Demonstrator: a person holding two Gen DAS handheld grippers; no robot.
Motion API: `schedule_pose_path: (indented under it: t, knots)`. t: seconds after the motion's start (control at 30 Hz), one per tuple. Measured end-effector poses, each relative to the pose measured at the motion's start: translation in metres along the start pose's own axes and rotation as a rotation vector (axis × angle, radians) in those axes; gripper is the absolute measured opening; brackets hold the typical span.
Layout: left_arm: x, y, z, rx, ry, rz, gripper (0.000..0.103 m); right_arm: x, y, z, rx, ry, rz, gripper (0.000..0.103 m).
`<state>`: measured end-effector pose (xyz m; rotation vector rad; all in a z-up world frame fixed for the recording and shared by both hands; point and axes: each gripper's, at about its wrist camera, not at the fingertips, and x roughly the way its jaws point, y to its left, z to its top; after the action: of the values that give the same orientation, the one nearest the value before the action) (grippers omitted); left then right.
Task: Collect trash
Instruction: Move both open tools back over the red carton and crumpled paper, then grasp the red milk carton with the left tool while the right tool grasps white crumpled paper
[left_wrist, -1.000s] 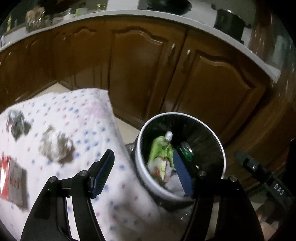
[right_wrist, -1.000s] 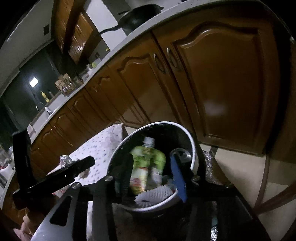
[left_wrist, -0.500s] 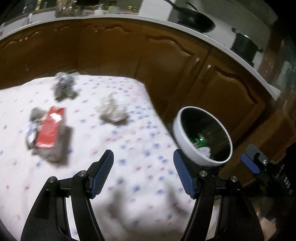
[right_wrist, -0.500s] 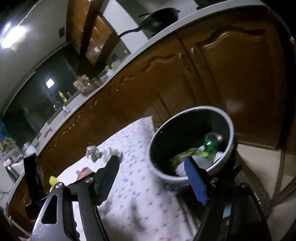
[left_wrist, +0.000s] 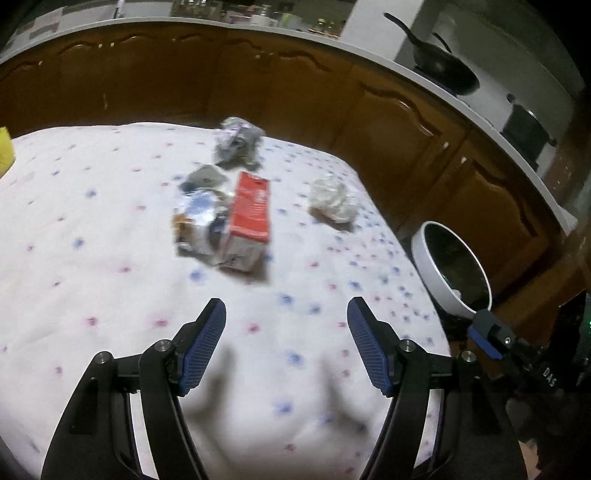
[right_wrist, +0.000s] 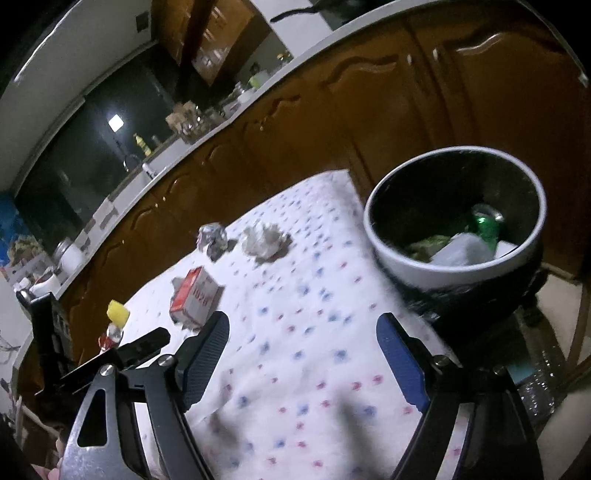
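Note:
A red and white carton (left_wrist: 249, 218) lies on the dotted white tablecloth (left_wrist: 110, 258), with a crumpled wrapper (left_wrist: 197, 218) against its left side. A crumpled foil ball (left_wrist: 236, 142) sits behind it and a white paper wad (left_wrist: 334, 199) to its right. The white-rimmed trash bin (left_wrist: 448, 269) stands off the table's right edge. My left gripper (left_wrist: 286, 332) is open and empty above the cloth, in front of the carton. My right gripper (right_wrist: 303, 347) is open and empty over the cloth, left of the bin (right_wrist: 456, 221), which holds a green can (right_wrist: 484, 225) and paper. The carton (right_wrist: 194, 295), foil ball (right_wrist: 212, 238) and wad (right_wrist: 264, 240) lie beyond it.
Brown kitchen cabinets (left_wrist: 388, 133) under a white counter run behind the table. A yellow-capped item (right_wrist: 117, 314) stands near the table's left edge. A black pan (left_wrist: 443, 66) sits on the counter. The left gripper's body (right_wrist: 48, 332) shows at the right wrist view's left.
Both grippers have pulled back from over the bin and swung left over the table. The trash on the cloth now sits ahead of the left gripper. Both stay open and empty.

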<state>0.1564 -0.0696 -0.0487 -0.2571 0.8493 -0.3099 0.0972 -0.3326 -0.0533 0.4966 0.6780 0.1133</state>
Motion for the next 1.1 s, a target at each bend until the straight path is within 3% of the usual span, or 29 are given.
schedule_pose_path:
  t: [0.33, 0.67, 0.93, 1.1]
  knots:
    - [-0.008, 0.039, 0.009, -0.062, -0.017, 0.048, 0.069, 0.028, 0.034, -0.006, -0.064, 0.055, 0.025, 0.084]
    - [0.005, 0.062, 0.027, -0.1, 0.006, 0.062, 0.069, 0.057, 0.049, 0.011, -0.109, 0.073, 0.027, 0.084]
    - [0.022, 0.028, 0.042, 0.027, 0.008, 0.024, 0.069, 0.095, 0.048, 0.049, -0.155, 0.06, -0.001, 0.084]
    - [0.048, 0.011, 0.053, 0.126, 0.009, 0.097, 0.069, 0.13, 0.048, 0.07, -0.181, 0.081, -0.02, 0.083]
